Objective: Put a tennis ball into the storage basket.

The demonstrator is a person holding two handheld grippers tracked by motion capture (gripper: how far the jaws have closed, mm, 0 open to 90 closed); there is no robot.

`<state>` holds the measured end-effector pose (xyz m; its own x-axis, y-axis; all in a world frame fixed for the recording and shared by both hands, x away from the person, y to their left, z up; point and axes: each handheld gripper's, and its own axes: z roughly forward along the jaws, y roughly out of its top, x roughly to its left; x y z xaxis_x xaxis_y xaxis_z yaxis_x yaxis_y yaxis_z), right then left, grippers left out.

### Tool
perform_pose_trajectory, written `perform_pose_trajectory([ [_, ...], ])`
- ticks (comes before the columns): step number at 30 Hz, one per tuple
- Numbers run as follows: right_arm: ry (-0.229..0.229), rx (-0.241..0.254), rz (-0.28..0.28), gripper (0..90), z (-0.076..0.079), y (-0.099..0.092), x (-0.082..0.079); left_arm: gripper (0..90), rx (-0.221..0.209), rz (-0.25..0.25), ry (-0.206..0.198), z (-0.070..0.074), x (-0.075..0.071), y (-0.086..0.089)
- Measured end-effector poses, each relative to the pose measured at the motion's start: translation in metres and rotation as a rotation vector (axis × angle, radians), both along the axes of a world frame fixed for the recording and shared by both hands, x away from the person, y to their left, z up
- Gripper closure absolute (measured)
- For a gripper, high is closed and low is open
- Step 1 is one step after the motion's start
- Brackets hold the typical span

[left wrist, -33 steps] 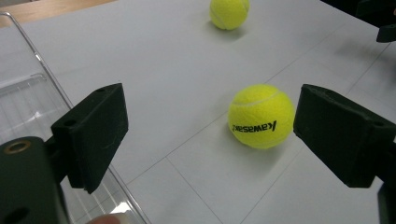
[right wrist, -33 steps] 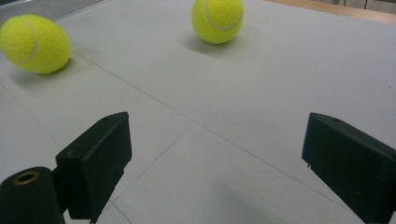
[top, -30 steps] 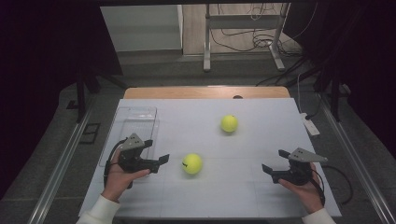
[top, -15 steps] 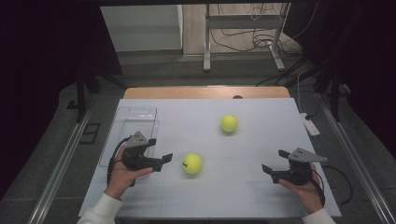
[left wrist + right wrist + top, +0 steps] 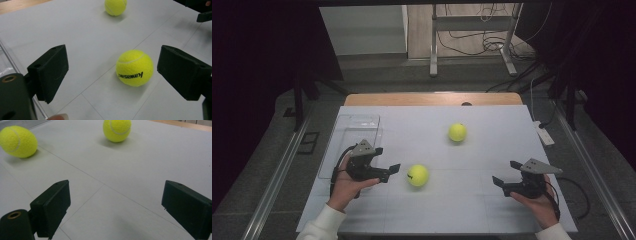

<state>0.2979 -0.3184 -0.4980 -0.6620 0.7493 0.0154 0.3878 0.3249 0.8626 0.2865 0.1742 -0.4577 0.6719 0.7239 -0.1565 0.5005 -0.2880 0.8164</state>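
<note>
We are reaching with the left tool (image 5: 393, 169) toward the near ball (image 5: 418, 175), which is lying on the tabletop (image 5: 492, 145) just beside the tool's tips, not yet between them. In the left gripper view the ball (image 5: 134, 67) is sitting ahead of the two black jaws, which are standing wide apart and released, with nothing touching them. The right tool (image 5: 498, 182) is hovering well apart from that ball, on its other side, also released and holding nothing.

We are judging this ball to be light, springy and felt-covered, so it should give a little under pressure and offer decent friction. Being round, it will probably roll away at a nudge. We think the best hold is across its widest middle, jaws level on opposite sides, closing gently enough not to squirt it out.

Counting: we are seeing two yellow balls, the near one and a far ball (image 5: 457, 132) well beyond it, one clear plastic tray (image 5: 357, 124) beyond the left tool, two tools, and one tabletop.
</note>
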Motion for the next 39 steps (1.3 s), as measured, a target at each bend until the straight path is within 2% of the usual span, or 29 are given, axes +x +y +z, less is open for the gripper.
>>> perform_pose_trajectory([
  [24, -0.002, 0.003, 0.005, 8.8, 0.0, -0.001, -0.001, 11.1, 0.017, -0.047, 0.014, 0.001, 0.012, -0.022],
  [39, 0.0, -0.001, 0.008, 8.9, 0.0, 0.0, 0.0, 10.4, 0.032, -0.104, 0.035, 0.003, 0.021, -0.042],
])
